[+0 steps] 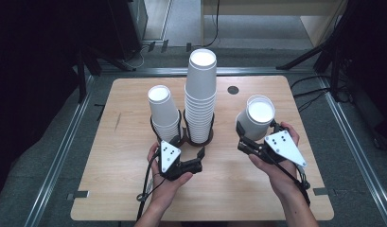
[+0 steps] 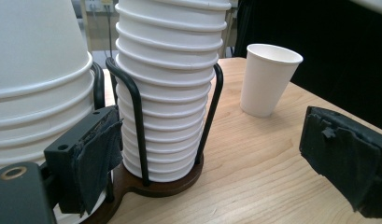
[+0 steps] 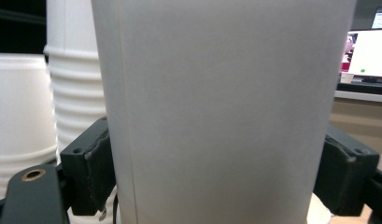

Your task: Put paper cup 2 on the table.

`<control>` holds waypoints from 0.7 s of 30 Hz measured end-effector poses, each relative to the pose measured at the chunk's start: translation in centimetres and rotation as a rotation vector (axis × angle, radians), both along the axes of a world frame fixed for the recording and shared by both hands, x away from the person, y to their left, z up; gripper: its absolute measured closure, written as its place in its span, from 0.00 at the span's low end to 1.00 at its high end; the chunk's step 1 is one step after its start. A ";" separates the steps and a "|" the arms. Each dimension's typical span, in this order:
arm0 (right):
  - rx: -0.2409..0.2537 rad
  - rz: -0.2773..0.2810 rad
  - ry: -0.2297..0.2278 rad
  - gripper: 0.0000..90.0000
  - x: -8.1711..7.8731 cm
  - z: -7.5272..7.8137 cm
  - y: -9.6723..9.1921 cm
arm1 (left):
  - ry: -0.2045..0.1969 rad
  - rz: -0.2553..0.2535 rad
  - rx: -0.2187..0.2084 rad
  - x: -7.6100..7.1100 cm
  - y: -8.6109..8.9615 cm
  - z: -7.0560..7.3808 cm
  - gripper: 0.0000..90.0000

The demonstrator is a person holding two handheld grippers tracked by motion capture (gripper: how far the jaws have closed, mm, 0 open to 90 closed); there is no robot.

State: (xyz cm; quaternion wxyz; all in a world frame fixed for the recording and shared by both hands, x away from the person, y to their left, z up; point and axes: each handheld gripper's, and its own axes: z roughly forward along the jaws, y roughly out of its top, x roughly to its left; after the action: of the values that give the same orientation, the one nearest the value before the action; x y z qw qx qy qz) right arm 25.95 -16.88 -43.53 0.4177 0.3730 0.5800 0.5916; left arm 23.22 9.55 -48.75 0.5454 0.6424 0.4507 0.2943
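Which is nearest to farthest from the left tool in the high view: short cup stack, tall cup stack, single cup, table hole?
From the left tool:
1. Short cup stack, just beyond it.
2. Tall cup stack, alongside; too close to call against 1.
3. Single cup, in the right tool.
4. Table hole, far edge.

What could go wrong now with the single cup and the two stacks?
The right gripper clamps the single paper cup between its jaws; a hard squeeze could dent its thin wall. The open left gripper sits close beside the short stack and the tall stack; a nudge might tip the tall one.

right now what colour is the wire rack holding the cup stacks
Black wire rack, clearest in the left gripper view.
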 end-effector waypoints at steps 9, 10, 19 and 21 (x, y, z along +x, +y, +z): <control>-0.068 -0.012 0.029 0.16 -0.8 -2.2 -0.2 | 0.002 -0.017 0.005 -1.1 1.5 0.0 0.07; -0.074 -0.013 0.033 0.16 -0.9 -2.4 -0.2 | 0.003 -0.017 -0.001 -1.2 1.8 0.0 0.07; -0.167 -0.007 0.047 0.16 -0.5 -4.8 0.4 | 0.028 -0.037 -0.032 -1.0 2.8 -0.2 0.07; -0.208 -0.001 0.035 0.16 -0.4 -5.2 0.9 | 0.031 -0.046 -0.033 -0.9 2.7 -0.1 0.07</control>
State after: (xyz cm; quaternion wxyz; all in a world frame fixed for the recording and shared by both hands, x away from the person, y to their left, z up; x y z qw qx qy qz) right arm 25.53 -16.02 -48.73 0.4444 0.3383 0.6453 0.5211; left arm 22.31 12.25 -48.89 0.5557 0.6479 0.4491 0.2641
